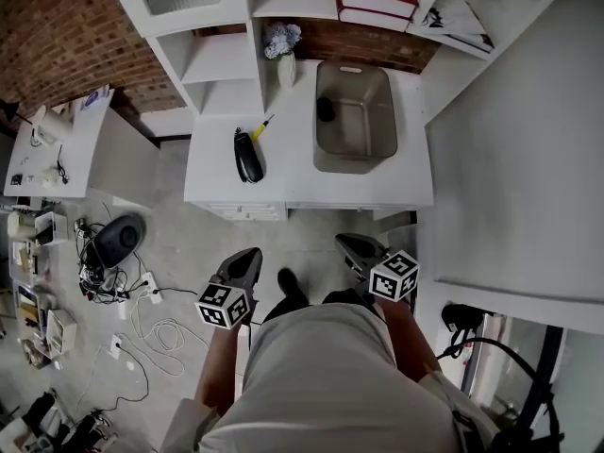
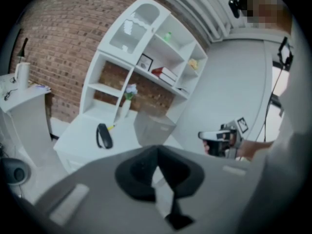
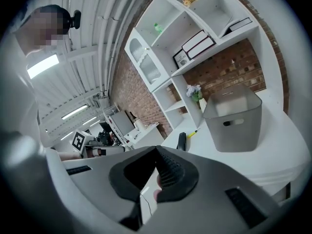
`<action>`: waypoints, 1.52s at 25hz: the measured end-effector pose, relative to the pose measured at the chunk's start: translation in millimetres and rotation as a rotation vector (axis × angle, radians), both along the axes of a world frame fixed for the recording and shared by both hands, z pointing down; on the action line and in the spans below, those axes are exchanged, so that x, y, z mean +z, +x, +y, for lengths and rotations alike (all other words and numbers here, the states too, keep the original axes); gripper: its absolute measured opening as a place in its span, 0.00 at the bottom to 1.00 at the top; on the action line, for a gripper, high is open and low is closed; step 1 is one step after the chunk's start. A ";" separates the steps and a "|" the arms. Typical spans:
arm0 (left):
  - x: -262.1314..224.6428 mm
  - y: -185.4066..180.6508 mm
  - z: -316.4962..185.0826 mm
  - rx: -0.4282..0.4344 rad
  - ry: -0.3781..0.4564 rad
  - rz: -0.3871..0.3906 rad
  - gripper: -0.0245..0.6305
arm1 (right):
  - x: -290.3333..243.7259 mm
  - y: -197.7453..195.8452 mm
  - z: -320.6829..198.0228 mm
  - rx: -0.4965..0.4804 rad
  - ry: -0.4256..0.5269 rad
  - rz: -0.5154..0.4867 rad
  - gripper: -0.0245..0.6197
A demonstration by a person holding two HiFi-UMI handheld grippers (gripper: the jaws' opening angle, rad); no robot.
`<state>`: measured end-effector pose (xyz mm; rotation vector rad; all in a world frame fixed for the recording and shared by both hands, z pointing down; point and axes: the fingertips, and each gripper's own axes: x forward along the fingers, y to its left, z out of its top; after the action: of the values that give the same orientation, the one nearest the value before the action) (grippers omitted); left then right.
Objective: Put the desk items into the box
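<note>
L gripper [image 1: 247, 258] & R gripper [image 1: 351, 246] are hanging low by the person's body, both w/ jaws closed on nothing. The black item [image 1: 247, 157] is lying on the desk [image 1: 294, 179] left of the box [image 1: 321, 163], approx. straight ahead of the L gripper. Its long axis is pointing away from the person, so L is sitting nearer.

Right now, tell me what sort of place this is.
Probably a study corner staged in a workshop: white desk with shelves against a brick wall, cables strewn on the floor.
</note>
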<state>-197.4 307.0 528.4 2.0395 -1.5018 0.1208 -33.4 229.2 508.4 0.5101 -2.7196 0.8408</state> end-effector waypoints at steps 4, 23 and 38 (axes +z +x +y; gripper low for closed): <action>4.1 -12.9 -11.5 0.022 -0.008 0.003 0.04 | -0.2 -9.3 -9.5 0.025 -0.001 0.010 0.04; 9.8 -14.9 -91.3 -0.072 -0.032 0.009 0.04 | 13.4 -23.1 -92.9 -0.081 -0.038 0.022 0.04; 2.3 -20.1 -170.4 -0.228 -0.005 -0.038 0.05 | 9.9 -40.5 -168.5 -0.312 -0.076 -0.027 0.04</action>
<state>-217.5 136.6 530.7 1.8562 -1.7431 0.0723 -73.9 60.8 518.3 0.0549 -2.6801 0.8647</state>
